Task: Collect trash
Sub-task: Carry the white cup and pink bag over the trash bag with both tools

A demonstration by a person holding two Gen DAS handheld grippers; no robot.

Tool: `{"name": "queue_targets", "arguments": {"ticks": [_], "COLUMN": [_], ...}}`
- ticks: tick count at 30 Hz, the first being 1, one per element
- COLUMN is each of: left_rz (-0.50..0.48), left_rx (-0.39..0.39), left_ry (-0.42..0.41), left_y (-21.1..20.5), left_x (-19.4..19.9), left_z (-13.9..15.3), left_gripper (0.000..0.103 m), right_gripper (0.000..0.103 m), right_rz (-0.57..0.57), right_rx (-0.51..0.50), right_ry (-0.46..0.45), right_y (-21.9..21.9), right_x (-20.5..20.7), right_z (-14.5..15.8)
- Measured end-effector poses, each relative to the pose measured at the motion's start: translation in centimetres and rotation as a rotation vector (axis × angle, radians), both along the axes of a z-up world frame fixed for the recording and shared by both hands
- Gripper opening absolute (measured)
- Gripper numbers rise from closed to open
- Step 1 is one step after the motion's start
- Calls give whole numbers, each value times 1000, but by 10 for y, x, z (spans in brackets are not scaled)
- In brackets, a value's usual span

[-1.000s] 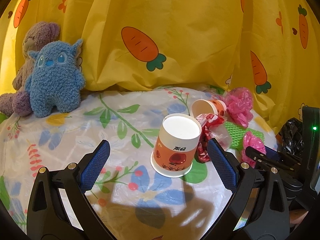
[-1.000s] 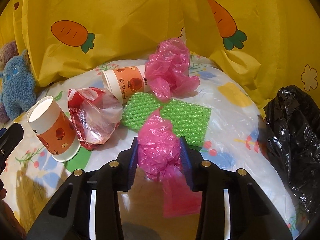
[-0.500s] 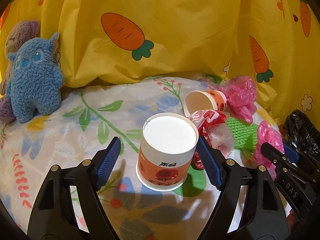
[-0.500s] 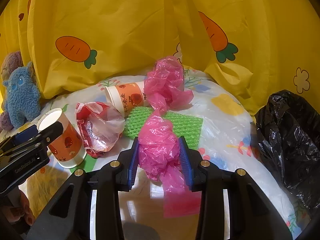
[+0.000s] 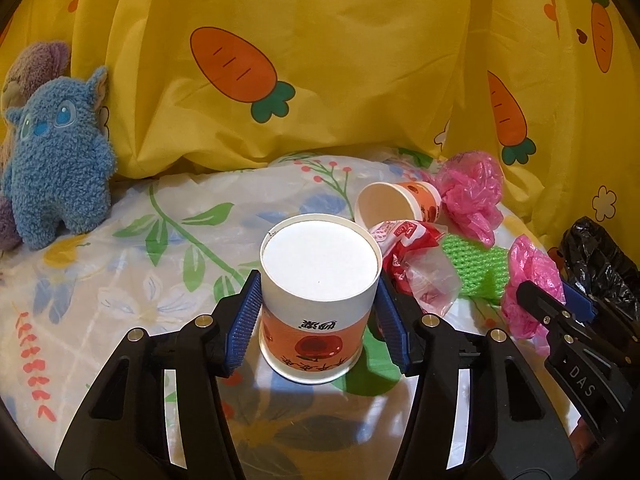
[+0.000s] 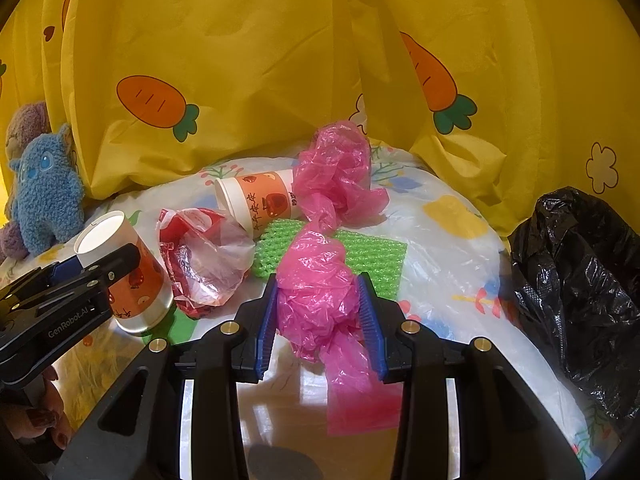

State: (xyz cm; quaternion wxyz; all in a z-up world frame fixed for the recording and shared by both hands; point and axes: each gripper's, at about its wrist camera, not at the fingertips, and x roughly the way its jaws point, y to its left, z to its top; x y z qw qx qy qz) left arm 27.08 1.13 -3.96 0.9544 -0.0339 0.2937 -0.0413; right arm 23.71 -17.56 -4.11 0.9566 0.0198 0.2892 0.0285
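An upside-down orange and white paper cup [image 5: 320,264] stands on the floral sheet. My left gripper [image 5: 318,312] straddles it, its jaws closing, with the blue pads against the cup's two sides. In the right wrist view that cup [image 6: 140,284] is at the left behind the left gripper's fingers [image 6: 100,272]. My right gripper [image 6: 320,312] is shut on a crumpled pink plastic bag [image 6: 316,272], held just above the sheet. A black trash bag [image 6: 576,272] stands open at the right edge.
A second paper cup [image 6: 260,204] lies on its side, with a red and clear wrapper [image 6: 204,264], a green foam net [image 6: 372,256] and another pink bag [image 6: 340,172] around it. A blue plush toy [image 5: 56,168] sits at the back left against the yellow carrot curtain [image 5: 320,60].
My left gripper moved forward around the upside-down cup and its jaws narrowed from wide apart to the cup's sides. The right gripper kept its hold on the pink bag and barely moved.
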Motion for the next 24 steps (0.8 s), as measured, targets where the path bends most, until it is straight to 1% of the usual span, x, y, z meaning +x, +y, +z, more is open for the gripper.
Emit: {"name": "queue_targets", "arguments": {"ticks": [3, 5, 6, 8, 10, 13, 17, 20, 24], "left_rz": [-12, -23, -27, -46, -69, -114, -197, -254, -323], "left_rx": [12, 17, 19, 17, 19, 8, -34, -23, -15], "left_ry": [13, 8, -1, -30, -58, -103, -147, -179, -195], "left_y": [-5, -8, -10, -17, -26, -42, -68, -92, -122], "left_x": [-7, -15, -19, -30, -42, -61, -80, -94, -105], "left_z": [0, 4, 8, 18, 29, 45, 64, 76, 83], "left_gripper": [54, 54, 54, 54, 54, 54, 54, 54, 54], "right_gripper": [38, 38, 38, 38, 38, 38, 38, 38, 38], "right_rz": [-8, -6, -8, -2, -2, 8, 4, -16, -67], "right_rx": [8, 8, 18, 68, 73, 75, 50, 31, 16], "right_ry": [-15, 0, 8, -5, -44, -95, -143, -167, -193], "right_y": [-2, -5, -8, -17, -27, -39, -54, -67, -89], "right_x": [-3, -6, -8, -17, -32, -57, -87, -102, -116], "right_z": [1, 0, 2, 9, 21, 35, 45, 51, 57]}}
